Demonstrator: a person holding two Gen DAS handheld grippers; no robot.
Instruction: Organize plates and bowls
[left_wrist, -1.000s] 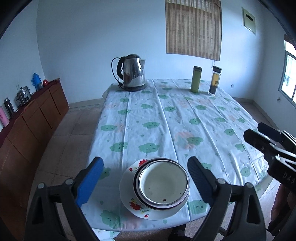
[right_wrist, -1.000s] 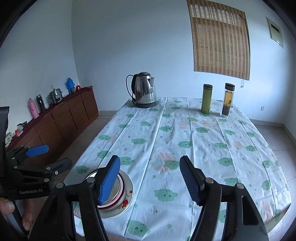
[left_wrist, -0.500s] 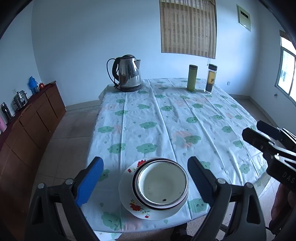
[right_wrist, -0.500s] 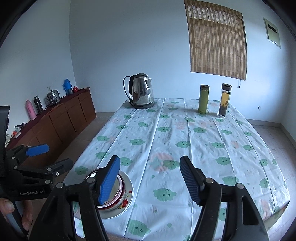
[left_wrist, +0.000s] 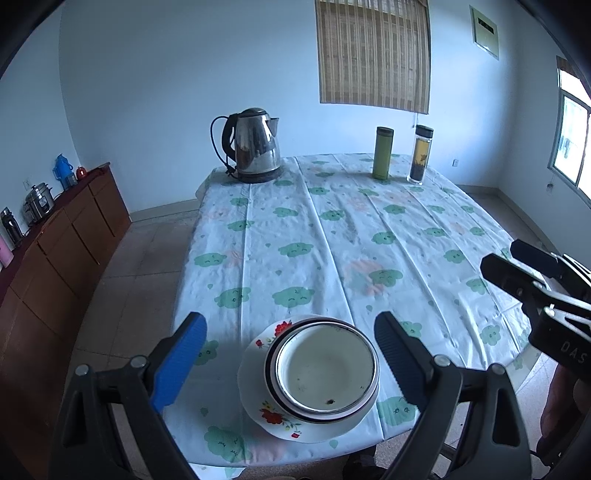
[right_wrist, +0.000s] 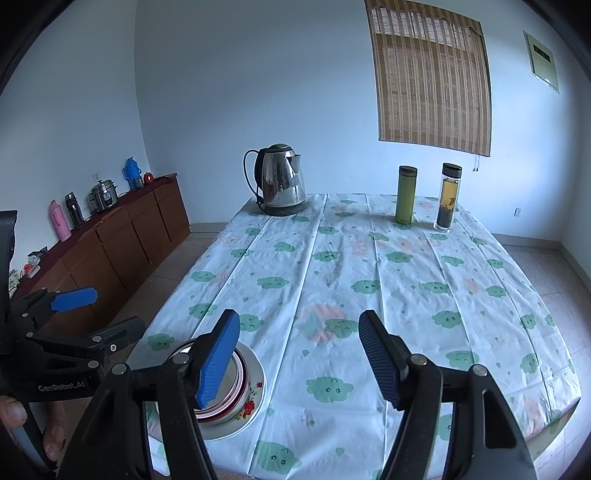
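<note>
A white bowl with a dark rim (left_wrist: 325, 371) sits nested in a stack on a white plate with red flowers (left_wrist: 269, 413) near the table's front edge. My left gripper (left_wrist: 291, 354) is open and empty, held above and in front of the stack, its fingers wide on either side. In the right wrist view the stack (right_wrist: 240, 387) lies at lower left, partly hidden by my blue left fingertip (right_wrist: 218, 358). My right gripper (right_wrist: 299, 358) is open and empty above the tablecloth, to the right of the stack.
A steel kettle (left_wrist: 255, 146), a green flask (left_wrist: 382, 153) and a clear tea bottle (left_wrist: 421, 155) stand at the table's far end. A wooden sideboard (right_wrist: 122, 236) with flasks and a cooker runs along the left wall. The cloud-print tablecloth (right_wrist: 369, 280) covers the table.
Both views have tilted and pulled back slightly. The bowl stack has not moved and both grippers stay open.
</note>
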